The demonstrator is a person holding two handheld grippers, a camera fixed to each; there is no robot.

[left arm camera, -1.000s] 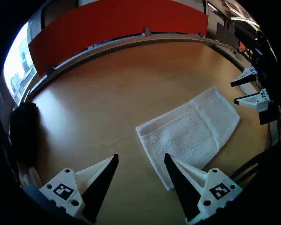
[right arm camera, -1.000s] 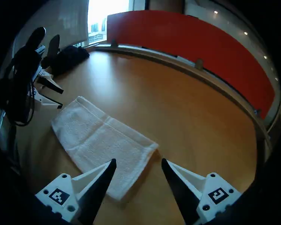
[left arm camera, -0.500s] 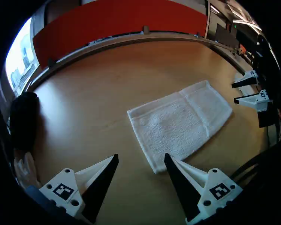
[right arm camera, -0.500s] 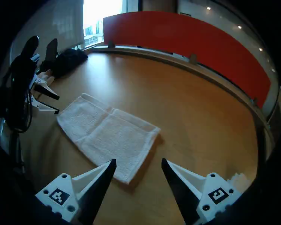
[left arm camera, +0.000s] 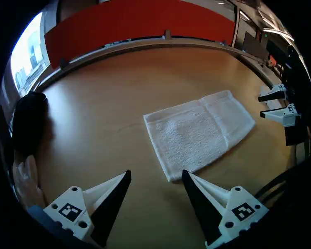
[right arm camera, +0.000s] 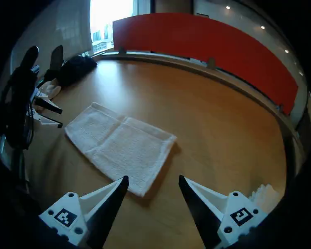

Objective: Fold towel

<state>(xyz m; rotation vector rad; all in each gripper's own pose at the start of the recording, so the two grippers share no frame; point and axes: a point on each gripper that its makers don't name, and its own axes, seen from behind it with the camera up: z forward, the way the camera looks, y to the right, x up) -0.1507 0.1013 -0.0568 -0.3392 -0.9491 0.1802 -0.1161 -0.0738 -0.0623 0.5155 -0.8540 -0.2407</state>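
A white towel (left arm camera: 199,132) lies folded and flat on the wooden table (left arm camera: 110,108), one layer over another. My left gripper (left arm camera: 155,182) is open, its fingertips just short of the towel's near corner. In the right gripper view the same towel (right arm camera: 121,144) lies ahead and to the left. My right gripper (right arm camera: 153,186) is open, hovering near the towel's near edge. Nothing is held by either one. The right gripper (left arm camera: 275,106) appears at the far right of the left gripper view; the left gripper (right arm camera: 47,113) appears at the left of the right gripper view.
A red panel (left arm camera: 139,20) runs along the table's far edge behind a raised rim. A black bundle (left arm camera: 27,120) sits at the table's left end, also seen as a dark bundle (right arm camera: 74,66) near a window. Something white (right arm camera: 265,194) lies at the table's right edge.
Both grippers have drawn back from the towel, which now lies a little farther off in each view. The towel itself lies still and stays folded. Both grippers remain open.
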